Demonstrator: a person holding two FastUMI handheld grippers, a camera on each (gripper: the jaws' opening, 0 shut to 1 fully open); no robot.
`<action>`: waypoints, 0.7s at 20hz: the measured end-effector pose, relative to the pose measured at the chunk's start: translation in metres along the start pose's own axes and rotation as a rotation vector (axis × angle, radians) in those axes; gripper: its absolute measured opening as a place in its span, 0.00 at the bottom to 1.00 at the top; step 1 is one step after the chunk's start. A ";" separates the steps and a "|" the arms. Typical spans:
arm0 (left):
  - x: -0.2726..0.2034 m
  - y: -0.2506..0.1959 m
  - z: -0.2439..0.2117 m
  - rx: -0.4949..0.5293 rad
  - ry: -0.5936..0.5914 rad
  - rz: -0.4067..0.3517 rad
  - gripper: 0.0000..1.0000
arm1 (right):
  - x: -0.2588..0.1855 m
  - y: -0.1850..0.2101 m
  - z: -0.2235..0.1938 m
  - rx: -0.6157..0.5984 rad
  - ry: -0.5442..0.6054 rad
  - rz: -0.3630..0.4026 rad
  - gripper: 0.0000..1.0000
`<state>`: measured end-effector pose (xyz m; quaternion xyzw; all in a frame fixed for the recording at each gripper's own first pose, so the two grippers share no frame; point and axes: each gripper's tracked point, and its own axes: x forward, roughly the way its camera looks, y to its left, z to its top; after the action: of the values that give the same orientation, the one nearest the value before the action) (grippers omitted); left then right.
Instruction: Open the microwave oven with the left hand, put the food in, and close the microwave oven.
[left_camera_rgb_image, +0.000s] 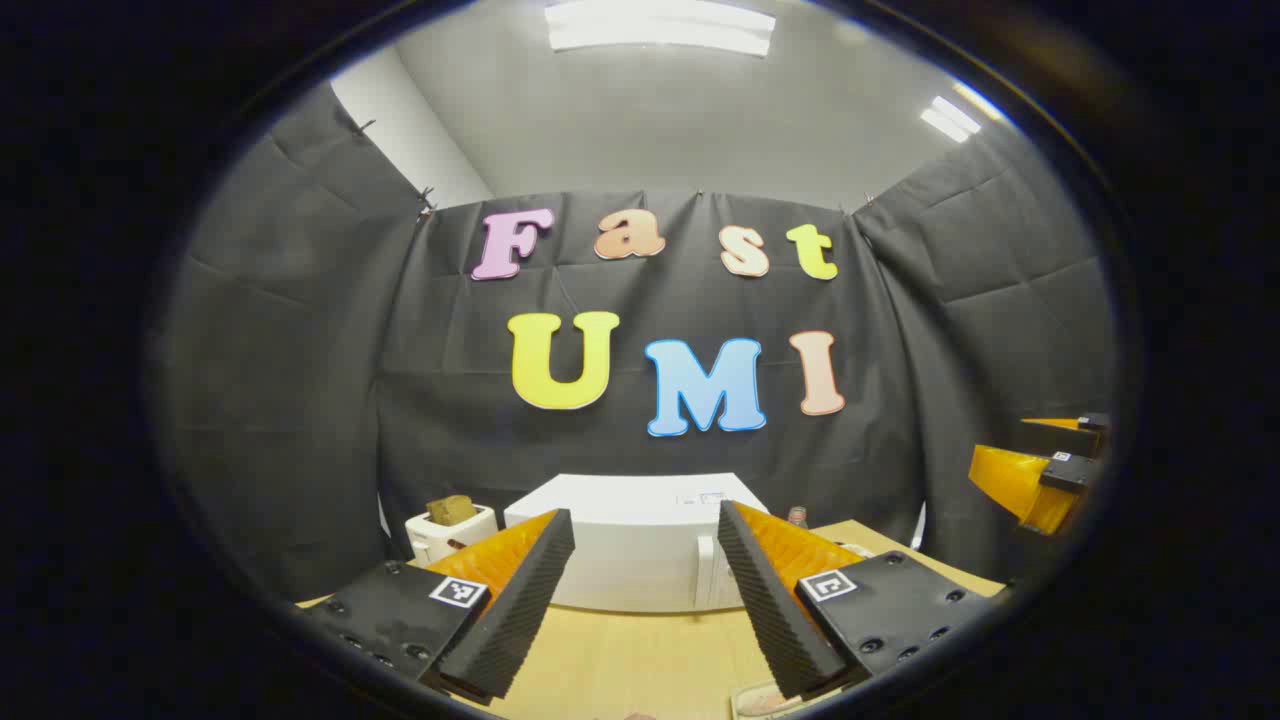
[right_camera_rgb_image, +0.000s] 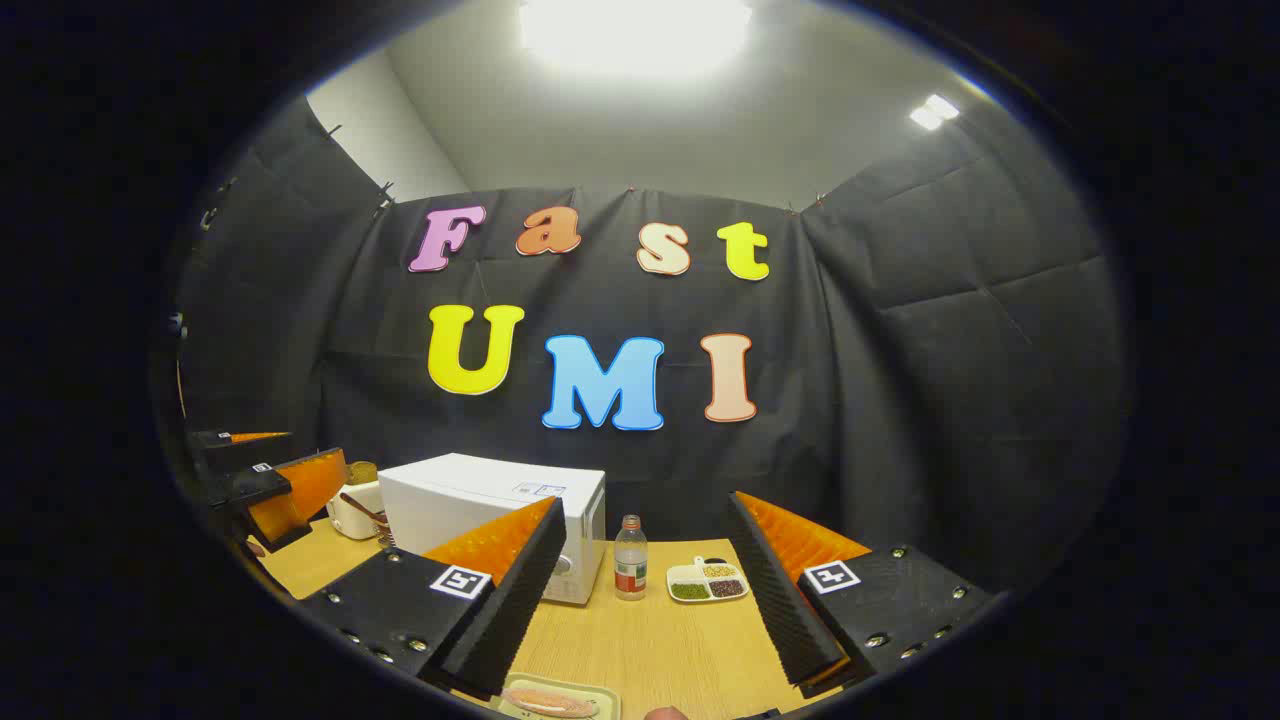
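Two hand-held grippers, left (left_camera_rgb_image: 640, 610) and right (right_camera_rgb_image: 640, 600), are hovering released. At twelve o'clock the boxy white microwave oven (left_camera_rgb_image: 630, 545) is sitting closed on the wooden bench (left_camera_rgb_image: 640, 655); rigid, heavy, likely best pulled at its door edge. The pale tray of food (right_camera_rgb_image: 558, 700) is lying at six o'clock, seemingly light.

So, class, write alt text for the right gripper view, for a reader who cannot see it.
A closed white microwave stands on a wooden table, seen between the open fingers of the right gripper. Right of it stand a small bottle and a divided dish; a tray of food lies at the near edge.
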<state>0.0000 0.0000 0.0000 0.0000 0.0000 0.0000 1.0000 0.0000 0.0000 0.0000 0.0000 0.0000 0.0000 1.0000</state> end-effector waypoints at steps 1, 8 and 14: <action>0.000 0.000 0.000 -0.001 0.000 0.002 0.98 | 0.002 0.000 0.000 0.004 0.000 0.001 0.98; 0.001 0.010 0.001 -0.007 0.007 0.031 0.99 | 0.006 -0.002 0.000 0.024 -0.015 0.011 0.98; 0.002 0.014 0.004 -0.012 -0.010 0.037 0.99 | 0.012 0.001 0.000 0.029 -0.019 0.022 0.98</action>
<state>0.0024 0.0135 0.0043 -0.0058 -0.0048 0.0183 0.9998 0.0122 0.0015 -0.0004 0.0144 -0.0097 0.0109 0.9998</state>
